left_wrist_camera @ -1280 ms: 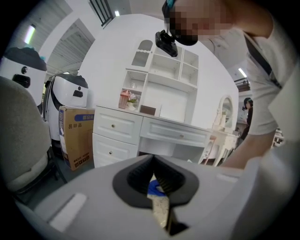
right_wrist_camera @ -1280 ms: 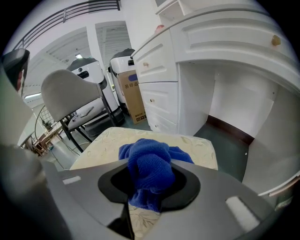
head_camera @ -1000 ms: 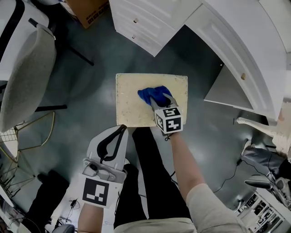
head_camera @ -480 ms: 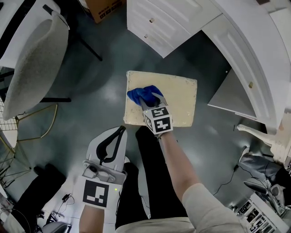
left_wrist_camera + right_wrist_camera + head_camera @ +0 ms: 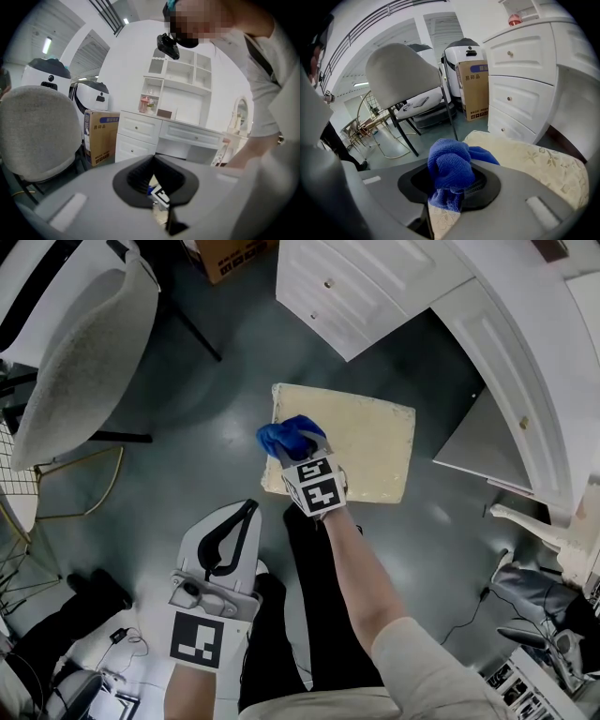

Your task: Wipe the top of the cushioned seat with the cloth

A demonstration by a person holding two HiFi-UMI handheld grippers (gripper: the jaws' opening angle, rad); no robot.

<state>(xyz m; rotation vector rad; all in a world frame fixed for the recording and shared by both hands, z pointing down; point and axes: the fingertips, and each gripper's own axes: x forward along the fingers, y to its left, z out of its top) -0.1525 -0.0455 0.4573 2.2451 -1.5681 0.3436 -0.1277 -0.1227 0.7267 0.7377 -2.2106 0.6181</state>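
Blue terry cloth [image 5: 284, 437], bunched into a wad, lies against the left edge of the cushioned seat [image 5: 370, 442], toward its near-left corner, with part of the wad overhanging that edge. The seat top is cream fabric with a faint floral print and stands on the dark floor [image 5: 187, 427].

Right tongs [image 5: 298, 452]: closed on the cloth, which fills the hollow between the two jaws and spills forward over the seat top, as the right gripper view shows (cloth [image 5: 450, 171], seat [image 5: 534, 157]). The right forearm [image 5: 366, 577] is bare and extended forward and leftward, angled down toward the seat's near edge.

Left tongs [image 5: 247, 512]: held low beside the person's left leg, well apart from the seat, pointing toward it. Its jaws are together at the tips and grip nothing.

Surroundings: a grey upholstered chair [image 5: 80, 352] stands to the far left, a cardboard box [image 5: 230, 251] lies beyond it, and a white drawer unit [image 5: 375, 287] stands past the seat's far edge.
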